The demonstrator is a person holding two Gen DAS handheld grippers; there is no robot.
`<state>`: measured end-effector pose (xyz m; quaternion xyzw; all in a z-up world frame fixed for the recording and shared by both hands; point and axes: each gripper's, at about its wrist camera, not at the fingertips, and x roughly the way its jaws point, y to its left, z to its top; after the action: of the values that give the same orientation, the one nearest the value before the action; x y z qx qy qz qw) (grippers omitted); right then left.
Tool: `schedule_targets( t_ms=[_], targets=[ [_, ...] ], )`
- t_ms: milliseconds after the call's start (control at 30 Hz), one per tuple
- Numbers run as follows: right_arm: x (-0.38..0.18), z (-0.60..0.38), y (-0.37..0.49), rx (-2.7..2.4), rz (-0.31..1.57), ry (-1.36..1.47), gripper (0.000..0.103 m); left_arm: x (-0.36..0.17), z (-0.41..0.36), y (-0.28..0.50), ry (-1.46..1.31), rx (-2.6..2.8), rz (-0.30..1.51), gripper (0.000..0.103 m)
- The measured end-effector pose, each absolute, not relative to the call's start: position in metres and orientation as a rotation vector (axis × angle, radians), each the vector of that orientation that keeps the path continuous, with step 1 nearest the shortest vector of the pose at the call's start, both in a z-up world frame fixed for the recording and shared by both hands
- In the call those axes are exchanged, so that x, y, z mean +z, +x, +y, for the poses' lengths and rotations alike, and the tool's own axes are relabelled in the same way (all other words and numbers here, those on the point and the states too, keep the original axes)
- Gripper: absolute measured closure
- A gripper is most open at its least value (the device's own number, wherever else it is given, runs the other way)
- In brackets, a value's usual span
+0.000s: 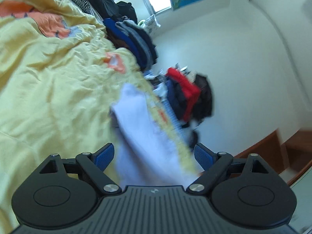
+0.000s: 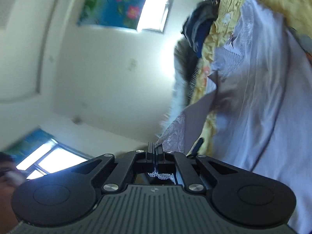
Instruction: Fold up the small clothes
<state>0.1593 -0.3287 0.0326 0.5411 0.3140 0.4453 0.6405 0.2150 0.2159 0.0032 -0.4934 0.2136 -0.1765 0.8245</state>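
Observation:
A pale lilac garment (image 1: 144, 136) lies on the yellow bed cover (image 1: 48, 89), running from the bed's edge toward the camera. My left gripper (image 1: 154, 156) is open, its blue pads (image 1: 104, 157) on either side of the garment, not closed on it. In the right wrist view the same lilac garment (image 2: 263, 89) hangs lifted, with a lace-trimmed edge (image 2: 173, 134). My right gripper (image 2: 155, 152) is shut on that lace edge, and a bit of lace shows behind the jaws.
A stack of dark folded clothes (image 1: 134, 41) sits at the bed's far edge. A rack with red and dark clothes (image 1: 187, 97) stands beside the bed. White walls, a window (image 2: 154, 5) and a blue flower poster (image 2: 115, 2) lie beyond.

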Motion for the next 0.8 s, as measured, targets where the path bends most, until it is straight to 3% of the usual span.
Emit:
schedule_targets(
  t_ms=[267, 467, 733, 800],
  targets=[
    [-0.029, -0.374, 0.085, 0.807, 0.817, 1.339, 0.097, 0.025, 0.173, 0.299, -1.006, -0.443, 0.557, 0.009],
    [-0.015, -0.386, 0.076, 0.888, 0.718, 1.373, 0.097, 0.028, 0.155, 0.321, -1.002, -0.376, 0.614, 0.009],
    [-0.057, -0.383, 0.077, 0.799, 0.848, 1.377, 0.097, 0.021, 0.094, 0.371, -0.512, -0.281, 0.829, 0.011],
    [-0.063, -0.386, 0.075, 0.772, 0.856, 1.365, 0.097, 0.018, 0.086, 0.376, -0.435, -0.286, 0.795, 0.010]
  ],
)
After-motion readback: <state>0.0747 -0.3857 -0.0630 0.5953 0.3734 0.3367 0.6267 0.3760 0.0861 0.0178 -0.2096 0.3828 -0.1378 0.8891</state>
